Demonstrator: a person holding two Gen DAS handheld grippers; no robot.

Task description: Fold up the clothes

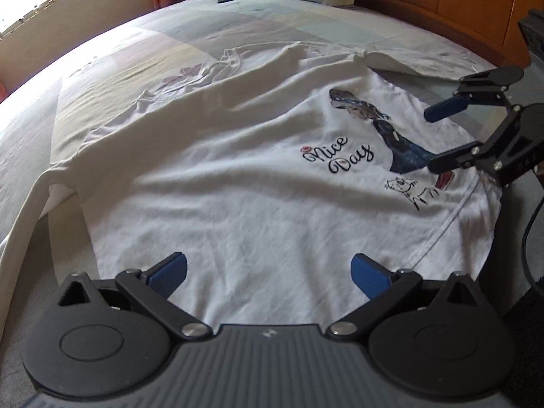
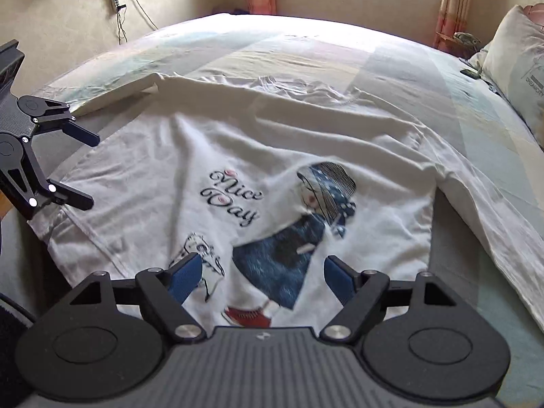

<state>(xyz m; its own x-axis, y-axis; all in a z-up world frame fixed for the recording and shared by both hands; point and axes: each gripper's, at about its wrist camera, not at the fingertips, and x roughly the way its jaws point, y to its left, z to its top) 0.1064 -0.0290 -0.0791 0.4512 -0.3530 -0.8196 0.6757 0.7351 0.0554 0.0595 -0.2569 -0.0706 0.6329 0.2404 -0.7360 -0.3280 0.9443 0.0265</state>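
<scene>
While the white T-shirt (image 1: 258, 183) is spread print-up across the bed (image 1: 210, 37) near its foot edge, the left tongs (image 1: 268, 273) and right tongs (image 2: 258, 277) are held apart — empty — above its hem.

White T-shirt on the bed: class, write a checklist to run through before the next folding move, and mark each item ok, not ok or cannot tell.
1. Left gripper jaws open, nothing held: ok.
2. Right gripper jaws open, nothing held: ok.
3. White T-shirt lies print side up on the bed: ok.
4. Fabric smooth enough to fold: not ok, ridges and wrinkles cross the upper part.
5. Both sleeves spread out: cannot tell; one long sleeve trails along an edge, the other is unclear.
6. Both grippers over the hem end: ok, though contact with the cloth cannot be told.
</scene>
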